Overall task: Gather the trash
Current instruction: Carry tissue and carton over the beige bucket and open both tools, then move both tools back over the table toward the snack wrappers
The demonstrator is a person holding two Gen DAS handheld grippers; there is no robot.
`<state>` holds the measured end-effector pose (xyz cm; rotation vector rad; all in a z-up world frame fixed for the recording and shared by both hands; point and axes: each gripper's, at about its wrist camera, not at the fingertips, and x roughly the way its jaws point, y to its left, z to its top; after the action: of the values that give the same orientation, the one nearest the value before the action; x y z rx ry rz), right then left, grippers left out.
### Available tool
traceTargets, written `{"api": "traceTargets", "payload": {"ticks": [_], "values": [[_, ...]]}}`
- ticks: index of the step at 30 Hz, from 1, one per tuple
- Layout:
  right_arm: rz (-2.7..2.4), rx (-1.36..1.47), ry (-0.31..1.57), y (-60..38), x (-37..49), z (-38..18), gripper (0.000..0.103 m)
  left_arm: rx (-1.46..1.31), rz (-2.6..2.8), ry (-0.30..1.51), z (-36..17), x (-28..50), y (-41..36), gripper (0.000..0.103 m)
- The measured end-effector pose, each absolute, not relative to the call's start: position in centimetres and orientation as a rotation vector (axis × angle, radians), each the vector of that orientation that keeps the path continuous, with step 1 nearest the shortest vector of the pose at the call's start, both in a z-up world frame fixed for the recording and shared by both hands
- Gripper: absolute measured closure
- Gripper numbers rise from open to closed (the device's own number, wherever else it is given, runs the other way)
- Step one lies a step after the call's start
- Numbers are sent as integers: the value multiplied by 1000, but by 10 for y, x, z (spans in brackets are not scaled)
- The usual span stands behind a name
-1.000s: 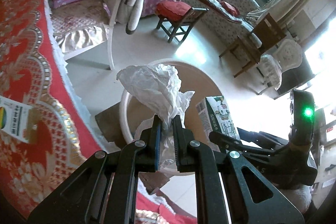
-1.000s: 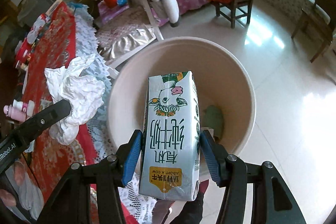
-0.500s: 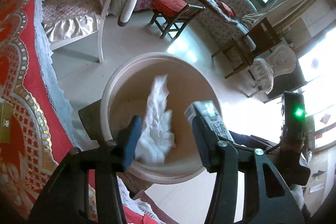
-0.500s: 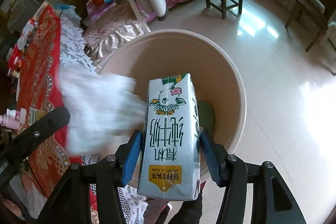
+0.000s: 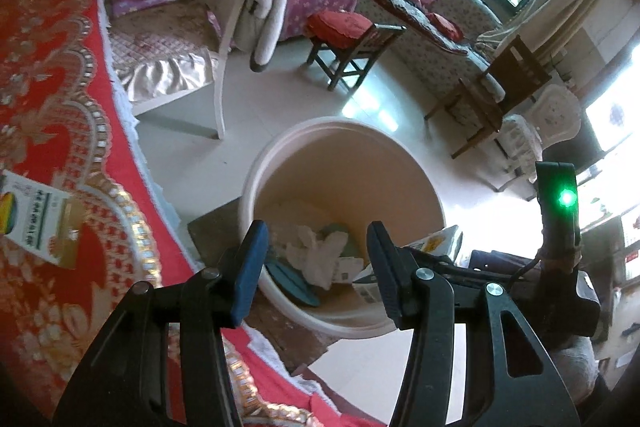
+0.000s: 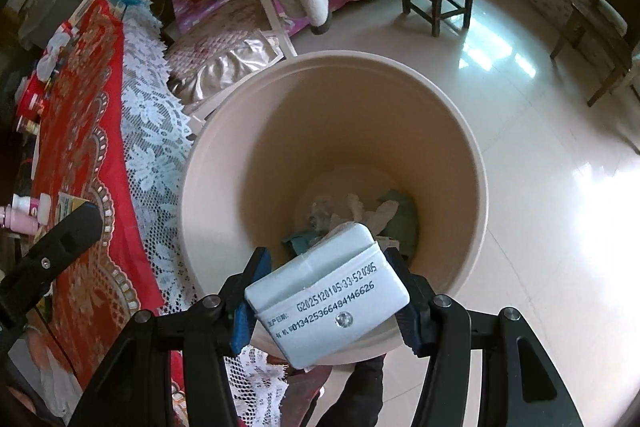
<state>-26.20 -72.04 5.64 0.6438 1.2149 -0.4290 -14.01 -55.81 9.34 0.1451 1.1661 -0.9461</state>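
A: Listing first: bin (image 6: 476, 163), round, smooth cream plastic, on the pale glossy floor (image 6: 552, 131), just beside the bench (image 5: 48, 131) with its red and gold patterned cloth and white lace edge.

B: Contents?

A: Crumpled white tissue (image 5: 316, 259) at the bottom, on flat teal scraps and a bit of printed card; the heap is too jumbled to sort further.

B: Left gripper (image 5: 314, 269)?

A: Jaws apart, blue pads bare, nothing between them, above the bin's mouth.

B: Right gripper (image 6: 328, 301)?

A: Jaws closed on a milk carton (image 6: 328, 303), pads on both sides. Boxy, white coated card, seen end-on over the bin's near rim; printed date code and folded flaps show, its faces hidden.

B: Anything cut off?

A: A small printed box (image 5: 36, 217) on the bench, cropped at the left edge.
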Motion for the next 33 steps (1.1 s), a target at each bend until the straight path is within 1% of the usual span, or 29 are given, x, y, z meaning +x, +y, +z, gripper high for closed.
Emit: {"api": "traceTargets", "payload": {"ticks": [5, 7, 8, 9, 21, 33], "values": [[-440, 654, 1188, -717, -260, 63, 47, 126, -916, 1164, 96, -133, -539, 53], [-441, 662, 1174, -717, -259, 66, 42, 119, -905, 1160, 97, -130, -531, 53], [-441, 666, 1166, -716, -258, 67, 36, 117, -902, 1157, 98, -129, -528, 53], [-441, 670, 1154, -716, -257, 70, 35, 114, -899, 1155, 99, -129, -525, 53], [-385, 621, 1166, -687, -238, 79, 35, 92, -858, 1122, 110, -124, -495, 53], [-250, 539, 1163, -631, -201, 94, 34, 40, -752, 1109, 117, -103, -436, 53]]}}
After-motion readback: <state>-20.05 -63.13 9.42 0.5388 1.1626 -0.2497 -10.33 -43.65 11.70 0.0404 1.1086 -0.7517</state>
